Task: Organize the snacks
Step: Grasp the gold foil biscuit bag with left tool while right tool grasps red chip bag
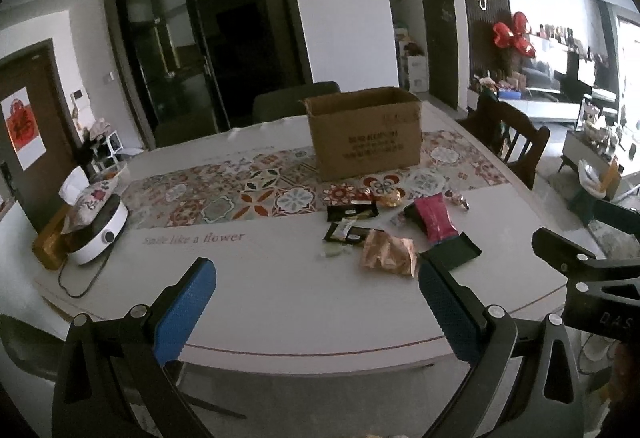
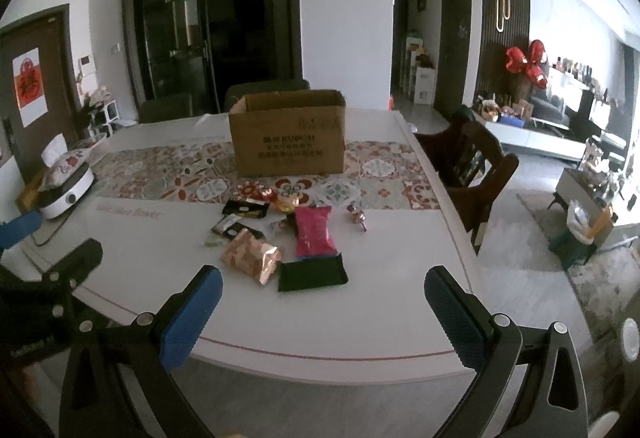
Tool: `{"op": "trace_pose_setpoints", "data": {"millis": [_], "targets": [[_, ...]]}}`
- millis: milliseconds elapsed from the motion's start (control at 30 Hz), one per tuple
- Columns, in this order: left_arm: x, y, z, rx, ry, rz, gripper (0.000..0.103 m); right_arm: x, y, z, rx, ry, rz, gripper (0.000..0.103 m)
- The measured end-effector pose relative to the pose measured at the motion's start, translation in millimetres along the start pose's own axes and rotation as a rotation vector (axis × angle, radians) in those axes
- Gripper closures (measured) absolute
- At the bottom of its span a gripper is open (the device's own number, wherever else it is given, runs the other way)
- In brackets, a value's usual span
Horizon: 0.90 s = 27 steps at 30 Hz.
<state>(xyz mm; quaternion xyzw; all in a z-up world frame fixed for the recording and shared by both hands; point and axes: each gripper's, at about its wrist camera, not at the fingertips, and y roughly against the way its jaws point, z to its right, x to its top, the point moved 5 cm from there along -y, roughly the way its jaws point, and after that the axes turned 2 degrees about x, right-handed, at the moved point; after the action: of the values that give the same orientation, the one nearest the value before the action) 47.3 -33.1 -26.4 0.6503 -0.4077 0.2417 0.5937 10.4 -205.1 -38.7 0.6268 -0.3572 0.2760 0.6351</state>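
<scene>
Several snack packets lie on the white table in front of an open cardboard box (image 1: 364,132) (image 2: 288,132): a pink bag (image 1: 434,216) (image 2: 314,232), a rose-gold foil bag (image 1: 388,252) (image 2: 250,256), a dark green packet (image 1: 456,250) (image 2: 312,274), two black packets (image 1: 352,212) (image 2: 246,208) and small wrapped candies (image 2: 358,218). My left gripper (image 1: 316,288) is open and empty, near the table's front edge, short of the snacks. My right gripper (image 2: 322,300) is open and empty, just in front of the green packet.
A patterned runner (image 1: 224,194) crosses the table (image 2: 384,294) under the box. A white appliance with a cord (image 1: 100,226) (image 2: 66,194) sits at the table's left end. A dark wooden chair (image 2: 468,174) stands at the right side. The right gripper's body shows in the left wrist view (image 1: 592,278).
</scene>
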Motion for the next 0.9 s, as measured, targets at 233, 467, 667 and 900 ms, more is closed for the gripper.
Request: {"op": "trace_pose_setpoints", "data": {"millis": [233,467,667,900], "targets": [[6.7,-35.8,11.8,-0.043,-0.02,-0.032,0.004,9.5,-33.2,6.2,0.002,-0.009,-0.04,0.001],[23.5,-91.2,22.3,-0.13,-0.05,-0.074,0.01,34.8,-88.4,4.6,-0.003,0.003,-0.091,0.002],[26.2,-140.6,36.4,-0.216,-0.064,-0.163,0.014,46.9,-138.1,1.5,-0.002,0.008,-0.16,0.008],[9.6,-180.0,61.5,-0.254,-0.011,-0.315,0.017,39.9,-187.6,7.4,0.046,0.038,-0.278,0.014]]}}
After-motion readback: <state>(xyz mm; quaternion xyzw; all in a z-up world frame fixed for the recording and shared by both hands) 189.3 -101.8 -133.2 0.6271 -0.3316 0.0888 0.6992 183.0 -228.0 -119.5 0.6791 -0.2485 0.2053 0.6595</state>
